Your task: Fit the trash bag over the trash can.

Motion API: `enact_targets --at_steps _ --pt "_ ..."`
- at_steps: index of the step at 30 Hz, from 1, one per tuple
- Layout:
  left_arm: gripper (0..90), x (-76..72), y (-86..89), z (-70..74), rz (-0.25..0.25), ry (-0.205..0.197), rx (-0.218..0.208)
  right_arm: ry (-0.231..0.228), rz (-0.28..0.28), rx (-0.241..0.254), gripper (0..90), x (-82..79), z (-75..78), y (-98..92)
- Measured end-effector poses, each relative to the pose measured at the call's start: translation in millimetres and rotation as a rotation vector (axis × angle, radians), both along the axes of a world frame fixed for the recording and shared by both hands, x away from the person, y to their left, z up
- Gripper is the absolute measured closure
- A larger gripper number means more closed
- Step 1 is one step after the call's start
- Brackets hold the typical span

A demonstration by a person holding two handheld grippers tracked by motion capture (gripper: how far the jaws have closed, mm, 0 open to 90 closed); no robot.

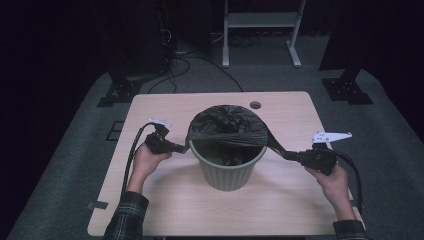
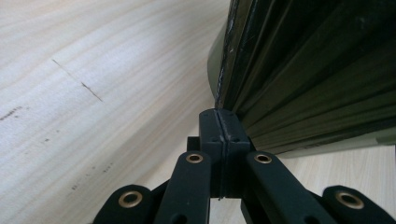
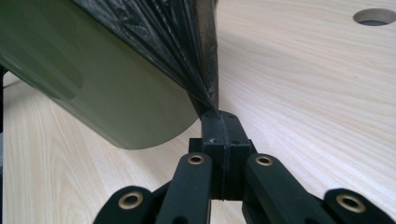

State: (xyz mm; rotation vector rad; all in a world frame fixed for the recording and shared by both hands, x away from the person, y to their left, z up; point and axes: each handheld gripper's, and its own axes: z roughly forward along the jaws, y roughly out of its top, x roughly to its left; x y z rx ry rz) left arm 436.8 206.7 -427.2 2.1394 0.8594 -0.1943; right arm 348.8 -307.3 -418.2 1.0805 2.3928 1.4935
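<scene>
High view: green ribbed waste bin (image 1: 227, 172) sits mid-table (image 1: 165, 210), black bin liner (image 1: 227, 125) bunched over its far rim and stretched out to both sides. Left gripper (image 1: 176, 147) pinches the liner edge just left of the rim; right gripper (image 1: 290, 156) pinches a drawn-out tail of film to the right, a bit lower than the rim. Near half of the rim is bare, so I read the step as pulling the liner mouth down and around the rim. Cable hole (image 1: 255, 105) behind the bin, not in the way.

Left gripper view: jaws pressed together on a thin fold of liner (image 2: 223, 77) right against the ribbed wall (image 2: 322, 84). Grip looks small. Keep tension even, don't jerk, or the film slips out.

Right gripper view: jaws clamped on gathered pleats of liner (image 3: 187, 56), film taut and fanning up to the rim; bin wall (image 3: 93, 88) just beside. Tabletop (image 3: 317, 93) close below.

How I'd do it:
- lower both hands together, same rate, so the bin doesn't tip or slide
- sweep toward the near side while pulling outward, to hook the film over the bare rim
- the right side is stretched harder, so ease off there; tear risk at the pinch
- release only once the edge sits below the rim lip
</scene>
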Motion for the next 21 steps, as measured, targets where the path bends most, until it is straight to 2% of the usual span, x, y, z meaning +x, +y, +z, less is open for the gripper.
enact_targets --at_steps 4,11,14,16,18,20,21 --pt "89.6 -6.2 -0.9 0.0 -0.029 0.011 0.02 0.004 0.023 -0.002 90.0 -3.6 -1.8 4.6" --pt "89.1 -11.0 -1.5 0.2 -0.041 0.03 0.031 0.011 0.035 -0.002 90.0 -7.5 -2.9 5.4" --pt "84.8 -15.0 -4.0 1.5 -0.054 0.027 0.055 0.015 0.056 -0.014 90.0 -8.7 -4.7 8.6" --pt "83.0 -17.1 -1.6 4.3 -0.048 0.018 0.059 0.01 0.05 -0.022 90.0 -9.2 -3.7 7.5" --pt "72.5 -18.3 0.8 6.5 -0.041 0.005 0.059 0.002 0.028 -0.025 71.5 -9.2 -1.4 4.2" --pt "62.6 -25.1 11.9 17.3 -0.001 -0.047 -0.01 -0.013 0.011 -0.009 66.7 -10.1 2.3 -0.9" --pt "58.7 -25.1 11.9 17.3 -0.001 -0.047 -0.01 -0.013 0.011 -0.009 66.7 -10.1 2.3 -0.9"
